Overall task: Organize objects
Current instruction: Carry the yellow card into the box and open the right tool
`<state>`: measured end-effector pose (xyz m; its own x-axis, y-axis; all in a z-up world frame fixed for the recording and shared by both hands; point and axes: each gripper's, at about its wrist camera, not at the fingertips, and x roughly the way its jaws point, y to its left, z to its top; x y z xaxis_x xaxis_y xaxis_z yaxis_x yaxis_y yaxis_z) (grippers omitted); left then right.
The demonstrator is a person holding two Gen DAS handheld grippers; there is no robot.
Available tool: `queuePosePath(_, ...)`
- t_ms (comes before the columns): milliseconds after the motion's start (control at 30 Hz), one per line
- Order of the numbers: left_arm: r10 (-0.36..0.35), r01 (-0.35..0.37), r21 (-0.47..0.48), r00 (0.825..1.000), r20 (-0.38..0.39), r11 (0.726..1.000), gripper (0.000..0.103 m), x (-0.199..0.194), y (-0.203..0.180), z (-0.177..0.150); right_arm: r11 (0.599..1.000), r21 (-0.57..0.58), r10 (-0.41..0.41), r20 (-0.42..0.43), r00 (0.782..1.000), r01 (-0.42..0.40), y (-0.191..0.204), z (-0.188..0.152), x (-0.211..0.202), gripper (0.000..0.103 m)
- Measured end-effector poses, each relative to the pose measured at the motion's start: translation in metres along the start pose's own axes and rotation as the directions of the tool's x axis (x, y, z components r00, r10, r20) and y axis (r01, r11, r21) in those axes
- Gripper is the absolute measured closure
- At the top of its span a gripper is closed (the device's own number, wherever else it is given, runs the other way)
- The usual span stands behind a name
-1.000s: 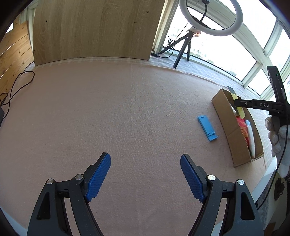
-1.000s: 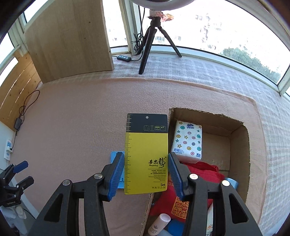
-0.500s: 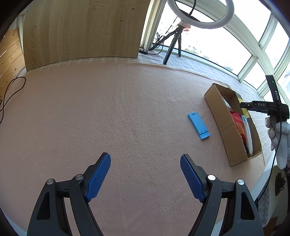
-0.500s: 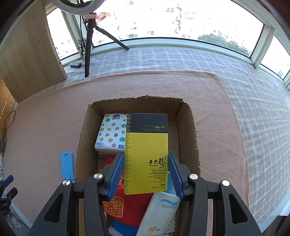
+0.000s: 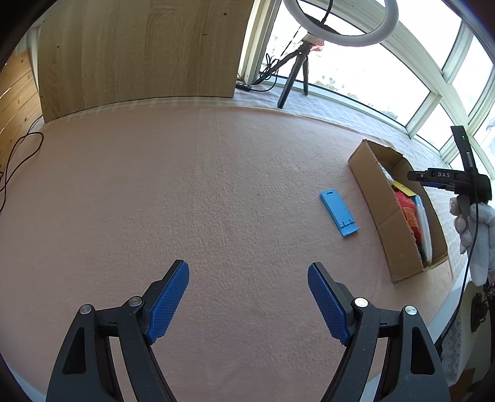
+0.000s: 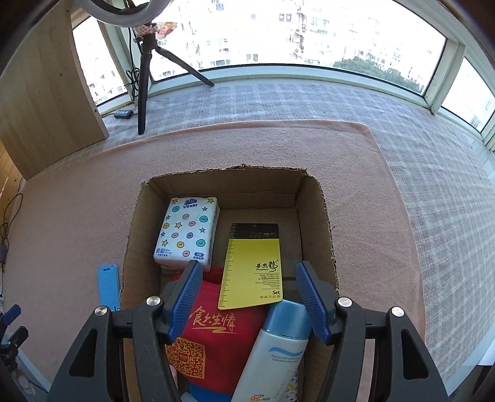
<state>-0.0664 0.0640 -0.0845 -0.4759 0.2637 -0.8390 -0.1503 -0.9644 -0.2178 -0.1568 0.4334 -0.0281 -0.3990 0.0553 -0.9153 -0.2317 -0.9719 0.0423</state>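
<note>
- Hovering over the open cardboard box (image 6: pixel 315 216), right gripper (image 6: pixel 249 298) has its blue-padded fingers (image 6: pixel 185 297) spread wide, gripping nothing.
- Yellow-and-black card (image 6: pixel 252 266) lies inside the box, between the two fingers in view but clear of both pads; its lower edge overlaps the red pouch (image 6: pixel 222 337) and sits just beside the cap of the white-and-blue bottle (image 6: pixel 278 349).
- Star-patterned tissue pack (image 6: pixel 187 236) sits in the box's far left corner, just left of the card.
- Red pouch and bottle fill the near half of the box, side by side, bottle to the right.
- Blue phone stand (image 6: pixel 109 286) lies flat on the pink mat (image 6: pixel 77 216), outside the box, just beside its left wall.
- Left gripper (image 5: pixel 249 304) hangs above bare mat, fingers (image 5: pixel 168 303) wide apart, empty.
- Left wrist view: phone stand (image 5: pixel 338 211) between the left gripper and the box (image 5: pixel 380 201), near the box but not touching.
- Same view: right gripper's black body (image 5: pixel 448 179) over the box, held by a white-gloved hand (image 5: pixel 473 222).
- Background: ring light on tripod (image 5: pixel 337 27) by the window; wooden panel (image 5: pixel 139 52) at the mat's far edge.
</note>
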Motion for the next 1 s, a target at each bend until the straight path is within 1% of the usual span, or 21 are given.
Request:
queuePosePath(167,-0.001,0.001,0.001,1.000,0.000,1.000,0.021,0.000,0.000,-0.001,1.000,0.005,0.014,0.006,1.000,-0.014,0.005,-0.001,-0.005,0.044)
queuePosePath(400,-0.003,0.003,0.006,1.000,0.000,1.000,0.021,-0.001,0.001,-0.002,0.998,0.037,0.057,0.023,0.998,-0.058,0.014,-0.007,-0.016,0.044)
queuePosePath(633,-0.010,0.010,0.020,1.000,-0.001,1.000,0.021,0.001,-0.001,0.004,0.987,0.078,0.138,0.061,0.989,-0.142,0.029,-0.021,-0.037,0.044)
queuePosePath(767,-0.015,0.015,0.044,1.000,0.003,0.999,0.021,0.010,-0.013,0.017,0.985,0.071,0.152,0.085,0.985,-0.158,0.043,-0.037,-0.055,0.044)
queuePosePath(900,-0.035,0.035,0.083,0.999,0.001,0.996,0.021,0.026,-0.038,0.033,0.986,0.059,0.148,0.095,0.984,-0.154,0.055,-0.056,-0.069,0.044)
queuePosePath(1000,-0.051,0.053,0.112,0.999,-0.018,0.992,0.021,0.043,-0.058,0.044,0.984,0.073,0.155,0.099,0.983,-0.163,0.056,-0.070,-0.078,0.044)
